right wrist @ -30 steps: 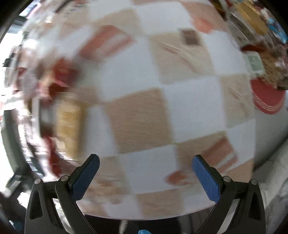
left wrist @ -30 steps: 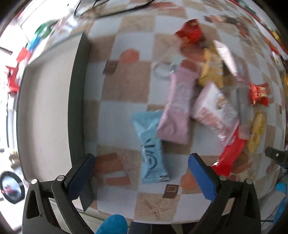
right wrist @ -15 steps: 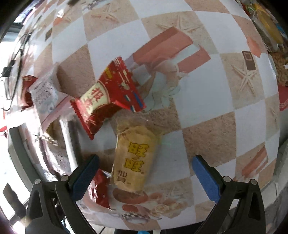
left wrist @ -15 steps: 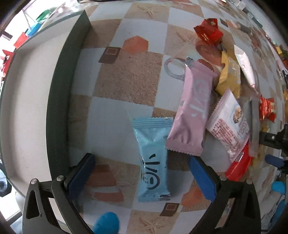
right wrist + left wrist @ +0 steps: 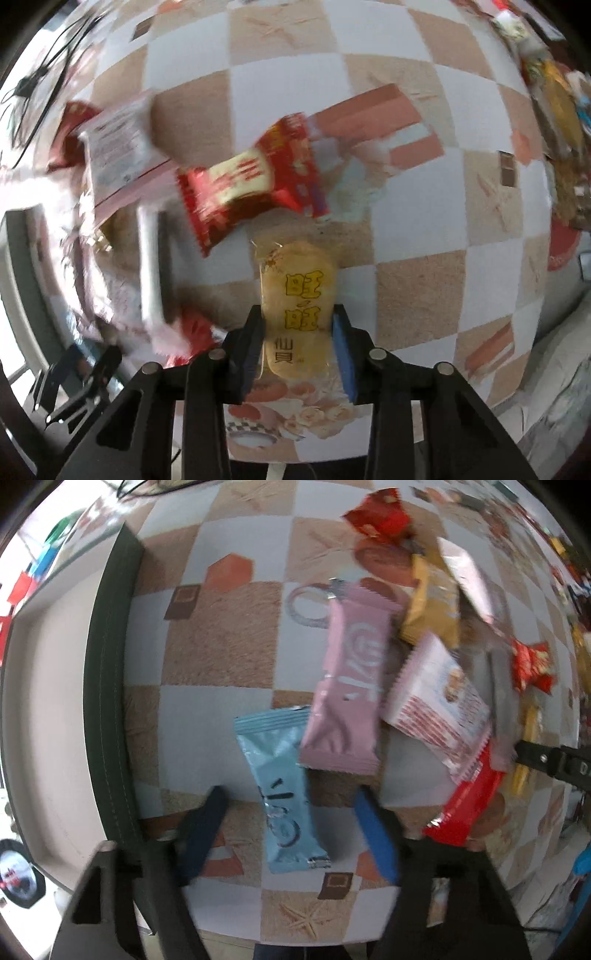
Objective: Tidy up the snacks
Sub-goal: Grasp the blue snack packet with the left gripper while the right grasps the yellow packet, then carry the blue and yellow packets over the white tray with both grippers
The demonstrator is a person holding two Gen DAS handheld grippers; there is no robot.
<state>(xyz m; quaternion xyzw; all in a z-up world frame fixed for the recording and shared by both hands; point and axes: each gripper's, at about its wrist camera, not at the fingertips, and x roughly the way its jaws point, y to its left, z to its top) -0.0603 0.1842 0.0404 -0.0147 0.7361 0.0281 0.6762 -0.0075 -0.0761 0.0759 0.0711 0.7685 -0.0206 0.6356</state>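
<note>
In the left wrist view my left gripper is open, its blue fingers on either side of a light blue snack packet lying on the checkered tablecloth. A pink packet overlaps the blue one's top right corner. In the right wrist view my right gripper is shut on a yellow rice cracker packet. A red packet lies just beyond it.
A box with a dark green rim and pale inside stands at the left. A pile of snacks sits right of the pink packet: a white and red packet, a gold one, a red bar. The table's front edge is close below both grippers.
My left gripper's fingers have narrowed around the blue packet. My right gripper has closed onto the yellow cracker packet, which it only straddled half a second ago.
</note>
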